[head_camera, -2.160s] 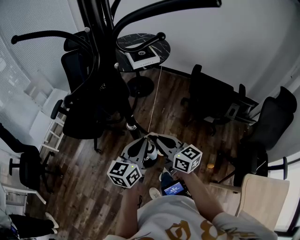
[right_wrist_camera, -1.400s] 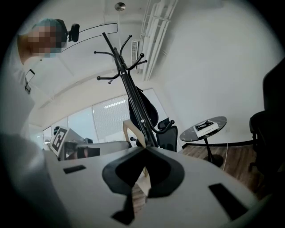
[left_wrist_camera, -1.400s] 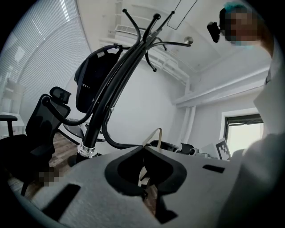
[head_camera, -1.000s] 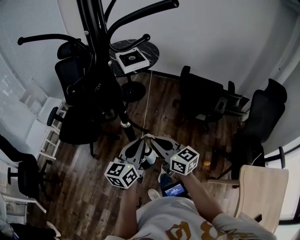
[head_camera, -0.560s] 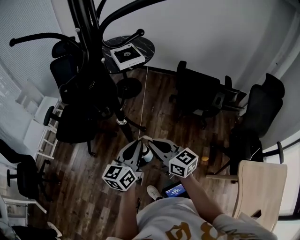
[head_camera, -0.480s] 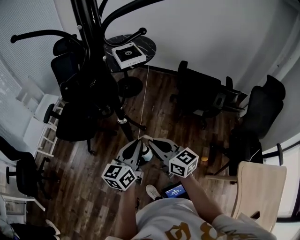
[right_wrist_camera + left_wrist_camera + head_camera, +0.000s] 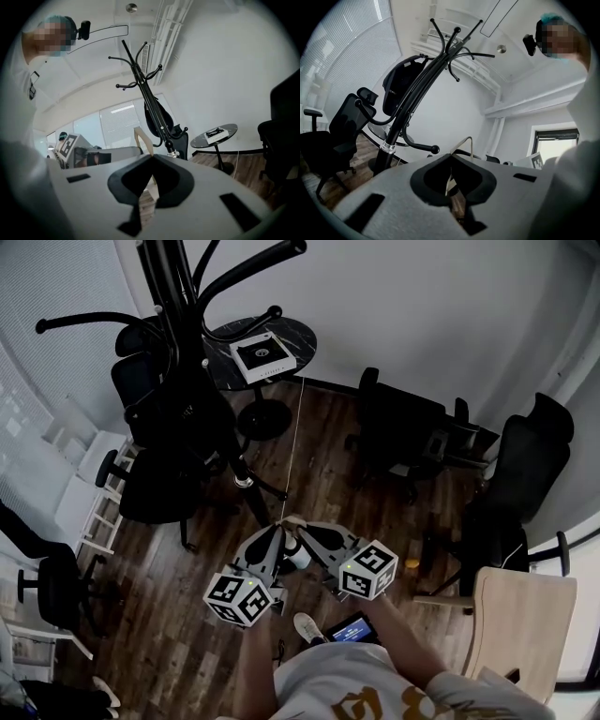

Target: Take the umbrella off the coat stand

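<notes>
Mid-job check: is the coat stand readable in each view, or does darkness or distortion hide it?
Head view: dim; the black coat stand blends into dark chairs behind. Left gripper view: fisheye bows the stand, blinds bright. Right gripper view: stand small but sharp; the tan strap at the jaws is soft.

Left gripper [image 7: 280, 529] and right gripper [image 7: 301, 529] meet tip to tip, fingers [image 7: 480, 180] of both pinched on 1 beige loop [image 7: 142, 139].
</notes>
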